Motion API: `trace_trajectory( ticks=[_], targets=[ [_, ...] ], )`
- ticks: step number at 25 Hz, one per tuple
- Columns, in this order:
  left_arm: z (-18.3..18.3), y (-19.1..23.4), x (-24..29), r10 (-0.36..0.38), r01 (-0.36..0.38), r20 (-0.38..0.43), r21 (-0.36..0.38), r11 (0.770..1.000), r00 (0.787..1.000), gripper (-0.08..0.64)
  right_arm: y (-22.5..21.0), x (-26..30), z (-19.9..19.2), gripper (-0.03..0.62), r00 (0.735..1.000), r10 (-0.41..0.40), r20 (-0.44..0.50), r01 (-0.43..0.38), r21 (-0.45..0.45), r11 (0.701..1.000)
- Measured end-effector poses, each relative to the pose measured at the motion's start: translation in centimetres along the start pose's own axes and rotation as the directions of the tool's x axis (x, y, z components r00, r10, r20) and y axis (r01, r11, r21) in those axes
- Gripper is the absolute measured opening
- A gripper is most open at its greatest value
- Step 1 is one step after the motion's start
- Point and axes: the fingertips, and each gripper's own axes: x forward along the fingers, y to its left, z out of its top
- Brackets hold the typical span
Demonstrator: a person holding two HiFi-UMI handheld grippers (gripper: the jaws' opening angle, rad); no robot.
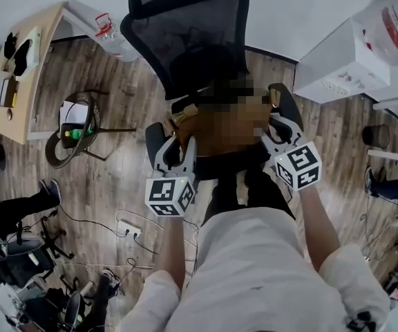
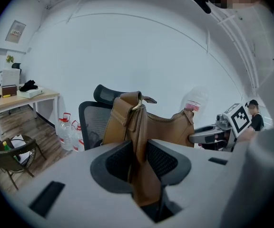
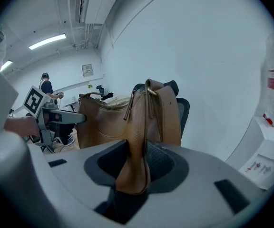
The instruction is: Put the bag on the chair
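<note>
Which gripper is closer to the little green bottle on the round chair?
Left. The left gripper holds the bag at the end on the green bottle side. The right gripper holds the opposite end, with the whole bag between it and the bottle.

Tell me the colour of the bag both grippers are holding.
The bag is tan brown, with a brass-coloured ring; clearest in the left gripper view.
</note>
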Motion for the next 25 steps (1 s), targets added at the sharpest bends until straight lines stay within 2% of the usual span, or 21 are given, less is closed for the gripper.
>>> trace_trajectory(
  ticks=[8,25],
  targets=[
    [-2.5,1.5,2.6,0.019,-0.019,-0.053,-0.005,1.0,0.998,0.097,-1.5,3.3,-1.8,0.131,0.999,0.014,-0.039,-0.015,-0.029,0.999],
    [-7.5,4.8,7.8,0.07,-0.07,-0.102,0.003,0.998,0.992,0.091,-4.0,9.8,-6.0,0.126,0.995,0.06,-0.082,-0.066,-0.065,0.996]
  ],
)
